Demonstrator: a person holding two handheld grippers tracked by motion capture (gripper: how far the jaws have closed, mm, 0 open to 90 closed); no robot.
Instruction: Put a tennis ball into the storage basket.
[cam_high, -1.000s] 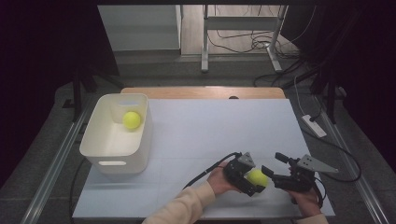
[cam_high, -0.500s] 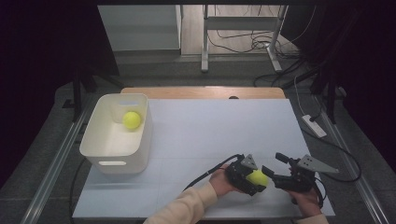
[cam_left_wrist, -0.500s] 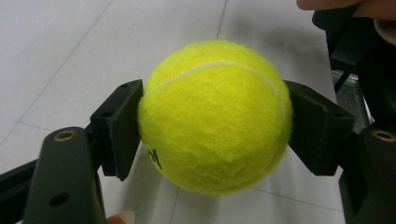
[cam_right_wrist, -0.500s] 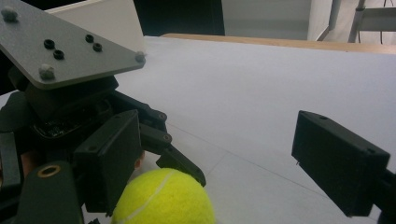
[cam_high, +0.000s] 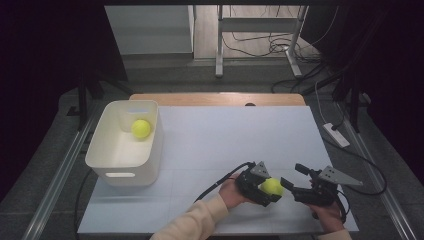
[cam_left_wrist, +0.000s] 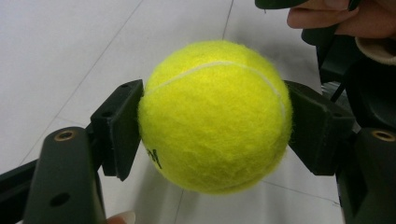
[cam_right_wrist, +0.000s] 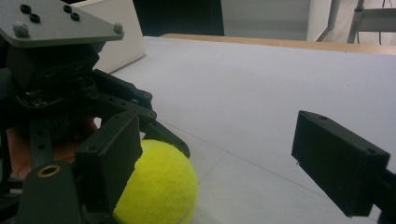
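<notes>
Left gripper (cam_high: 267, 187) fingers (cam_left_wrist: 119, 128) pinch a ball (cam_high: 271, 186) at lower right of the high frame, just above the surface (cam_high: 225, 135); right gripper (cam_high: 295, 181) fingers (cam_right_wrist: 338, 161) spread beside it. Upper left, another ball (cam_high: 141, 128) lies in a bin (cam_high: 122, 167).

The tabletop (cam_high: 215, 135) is covered by a pale white sheet with faint seam lines, and a strip of bare wood shows along its far edge. On its left side, about midway between near and far, stands a white bin (cam_high: 102, 155) with a slot handle in its near wall. Near the right near corner a tennis ball (cam_high: 272, 186) sits low over the sheet; whether it touches the surface cannot be told. A black cable (cam_high: 220, 181) trails across the near part.
</notes>
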